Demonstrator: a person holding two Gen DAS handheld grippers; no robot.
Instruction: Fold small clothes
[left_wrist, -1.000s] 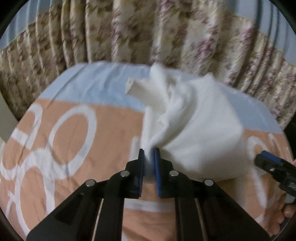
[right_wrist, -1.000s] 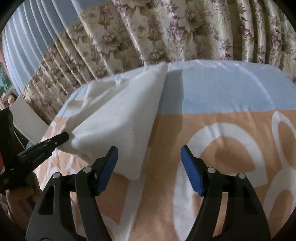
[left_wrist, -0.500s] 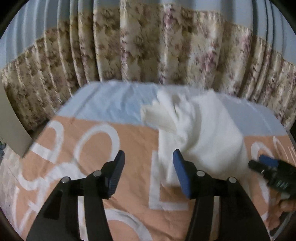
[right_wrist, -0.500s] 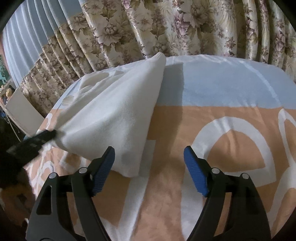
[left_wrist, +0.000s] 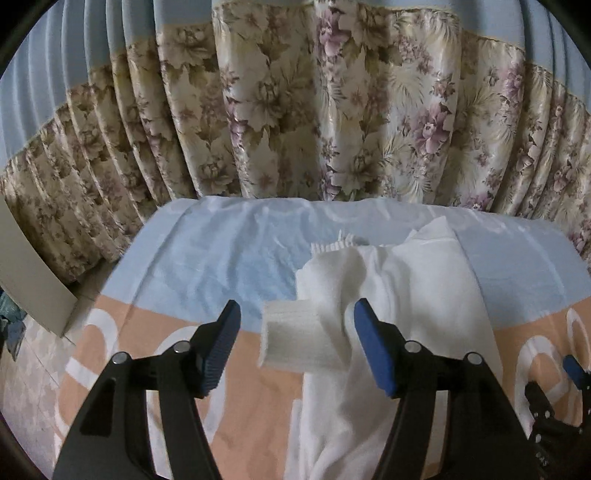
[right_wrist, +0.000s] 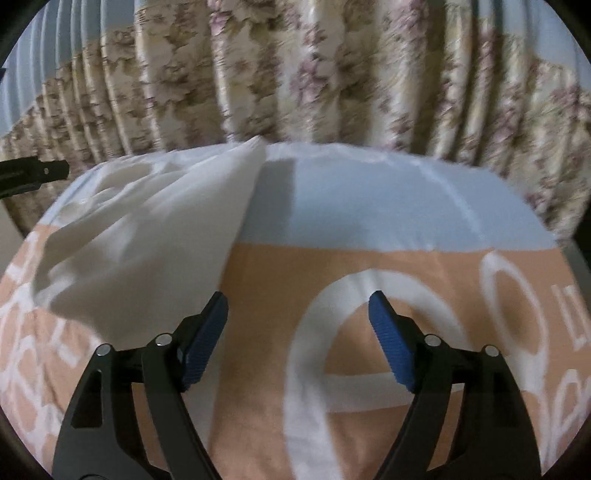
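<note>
1. The white garment (left_wrist: 417, 295) lay crumpled on the bed sheet (left_wrist: 236, 258), which had a blue band and an orange band with white rings. In the left wrist view the garment filled the area from the centre toward 3 o'clock and went down to 6 o'clock.
2. A ribbed cuff (left_wrist: 295, 334) stuck out toward 9 o'clock and sat between the fingers of the left gripper (left_wrist: 295, 338). The jaws of this gripper stood wide apart and held nothing; I could not tell if a pad touched the cloth.
3. The right gripper (right_wrist: 297, 339) also had its jaws spread wide and empty. It hung over the orange part of the sheet, and the garment (right_wrist: 147, 236) lay toward 10 o'clock, just beside its left finger.
4. The cloth looked light, soft and limp, and I judged it would sag and fold by itself when lifted. It did not look fragile or slippery.
5. The ribbed cuff looked thicker and firmer, so it seemed a good place to pinch. A hem corner would serve for the other gripper.
6. No container was visible in either view. Behind the bed hung only a flowered curtain (left_wrist: 295, 110).
</note>
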